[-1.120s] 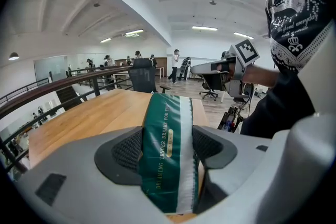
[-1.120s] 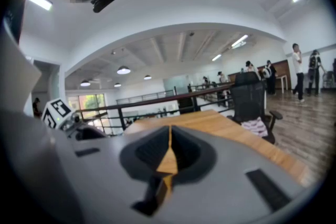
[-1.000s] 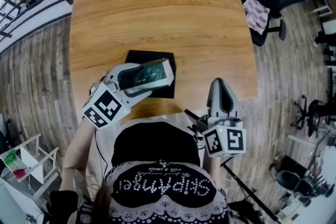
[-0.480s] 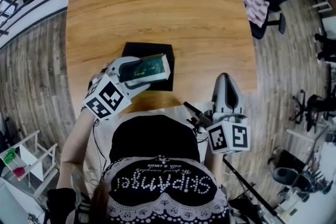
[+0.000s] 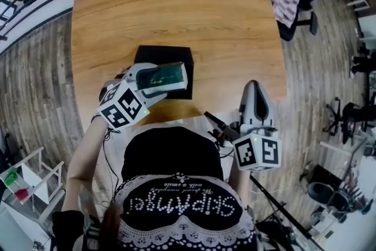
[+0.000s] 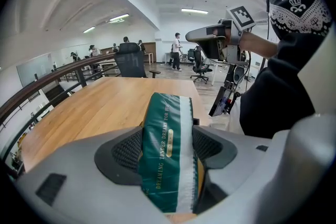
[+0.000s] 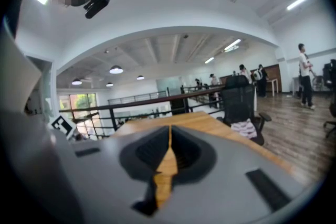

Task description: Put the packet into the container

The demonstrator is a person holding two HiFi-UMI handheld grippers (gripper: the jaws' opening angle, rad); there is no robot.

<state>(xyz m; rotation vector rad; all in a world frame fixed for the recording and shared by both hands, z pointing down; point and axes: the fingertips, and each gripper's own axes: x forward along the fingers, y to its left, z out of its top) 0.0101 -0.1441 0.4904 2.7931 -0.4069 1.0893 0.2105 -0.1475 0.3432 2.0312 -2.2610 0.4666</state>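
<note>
Jaws of the left gripper (image 5: 157, 80) are closed on a green and white plastic packet (image 6: 165, 150), which is pinched on both flat sides by the black ribbed pads (image 6: 126, 150). The packet is held on its thin edge. Its long side is pointed straight ahead of this gripper, away from the hand.

A black square container (image 5: 167, 54) is seen just under and a little ahead of the left gripper, on a light brown wooden table (image 5: 176, 3). In the head view the front end of the packet is seen over the near part of the container. It cannot be told whether the two are touching.

The right gripper (image 5: 252, 97) is held well off to the right of the left one, near the table's edge. Its jaws are shut together and nothing is held between them. So the container is much nearer to the left gripper.

The packet is judged to be carried but not yet let go. For the next move, it should be lowered with its long side lined up with the container, and only then should the jaws be opened. If they are opened too soon, the packet may be dropped onto the table.
</note>
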